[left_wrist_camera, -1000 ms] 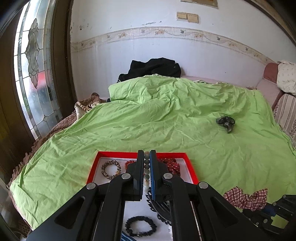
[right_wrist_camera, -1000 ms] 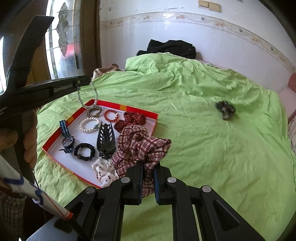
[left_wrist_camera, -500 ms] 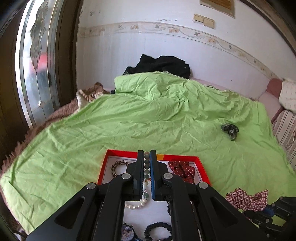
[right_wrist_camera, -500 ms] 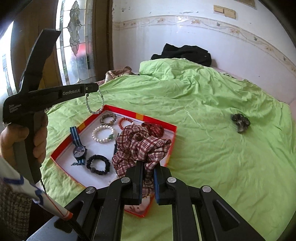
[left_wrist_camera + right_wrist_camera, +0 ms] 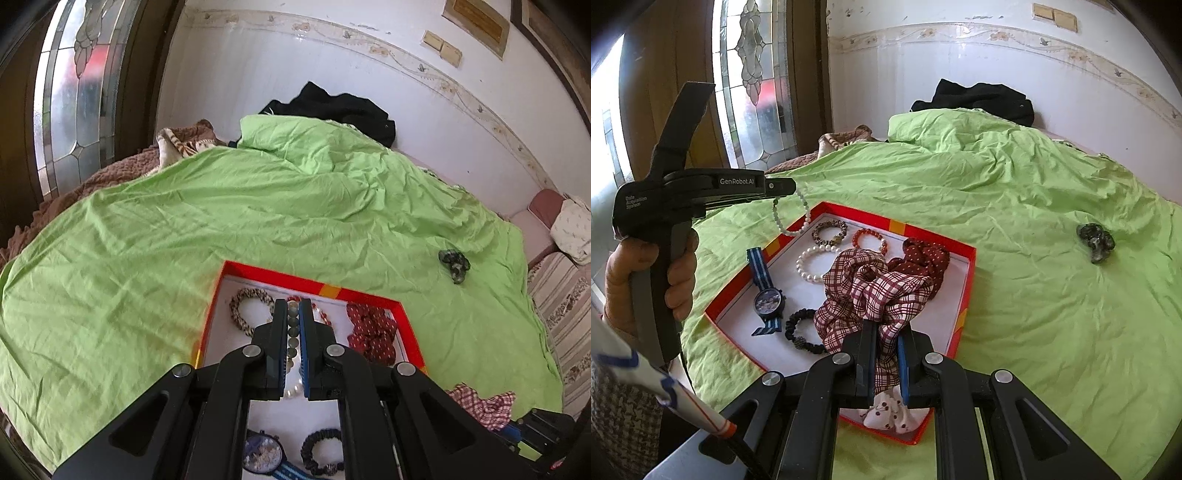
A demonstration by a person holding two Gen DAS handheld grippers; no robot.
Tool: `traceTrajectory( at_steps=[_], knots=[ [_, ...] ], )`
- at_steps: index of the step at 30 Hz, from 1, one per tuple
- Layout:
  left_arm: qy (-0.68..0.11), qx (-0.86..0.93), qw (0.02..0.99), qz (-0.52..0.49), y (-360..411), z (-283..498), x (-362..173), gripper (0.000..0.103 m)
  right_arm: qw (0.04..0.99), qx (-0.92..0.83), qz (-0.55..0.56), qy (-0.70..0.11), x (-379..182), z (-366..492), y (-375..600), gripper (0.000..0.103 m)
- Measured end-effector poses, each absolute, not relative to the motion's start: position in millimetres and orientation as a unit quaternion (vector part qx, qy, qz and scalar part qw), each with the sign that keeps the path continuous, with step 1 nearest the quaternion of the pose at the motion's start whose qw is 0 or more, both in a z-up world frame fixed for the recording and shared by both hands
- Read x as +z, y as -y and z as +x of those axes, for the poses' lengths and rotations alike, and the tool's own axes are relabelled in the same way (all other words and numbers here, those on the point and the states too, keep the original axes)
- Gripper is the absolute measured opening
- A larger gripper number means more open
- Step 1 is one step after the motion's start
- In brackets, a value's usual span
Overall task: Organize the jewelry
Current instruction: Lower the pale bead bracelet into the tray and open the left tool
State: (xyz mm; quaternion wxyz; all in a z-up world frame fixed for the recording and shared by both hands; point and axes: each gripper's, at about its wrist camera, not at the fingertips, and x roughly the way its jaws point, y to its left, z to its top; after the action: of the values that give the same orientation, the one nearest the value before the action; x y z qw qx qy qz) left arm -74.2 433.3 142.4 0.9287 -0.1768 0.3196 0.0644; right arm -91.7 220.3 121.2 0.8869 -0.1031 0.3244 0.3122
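left tool (image 5: 293, 314): clamped, angled down | right tool (image 5: 886, 343): clamped, angled down

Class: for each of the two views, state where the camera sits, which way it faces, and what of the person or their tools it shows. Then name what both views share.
Left wrist view: sits on the left tool, facing down over the red tray; its fingers clamp a bead bracelet.
Right wrist view: sits on the right tool, clamped on a plaid scrunchie; shows the left hand.
Shared: tray, green bedspread, dark scrunchie.
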Motion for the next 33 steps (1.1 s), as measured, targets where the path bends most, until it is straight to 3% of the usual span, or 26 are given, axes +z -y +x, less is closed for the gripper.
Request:
traceTrajectory(
  at_steps=[14, 24, 33],
  knots=[
    [-0.372, 0.044, 0.914, -0.155, -414.7, -87.9, 125.9, 0.005, 0.886, 0.314, -0.104, -0.326, 122.1, -89.1, -228.7, 0.01],
    [-0.376, 0.038, 0.912, -0.156, -416.3, -94.7, 122.0, 0.005, 0.904, 0.295, -0.12, -0.285, 155.0, -70.3, -248.7, 0.01],
    [-0.368, 0.077, 0.912, -0.163, -432.2, -98.7, 125.5, 0.005, 0.865, 0.335, -0.066, -0.367, 128.4, -46.6, -269.8, 0.011]
  ],
)
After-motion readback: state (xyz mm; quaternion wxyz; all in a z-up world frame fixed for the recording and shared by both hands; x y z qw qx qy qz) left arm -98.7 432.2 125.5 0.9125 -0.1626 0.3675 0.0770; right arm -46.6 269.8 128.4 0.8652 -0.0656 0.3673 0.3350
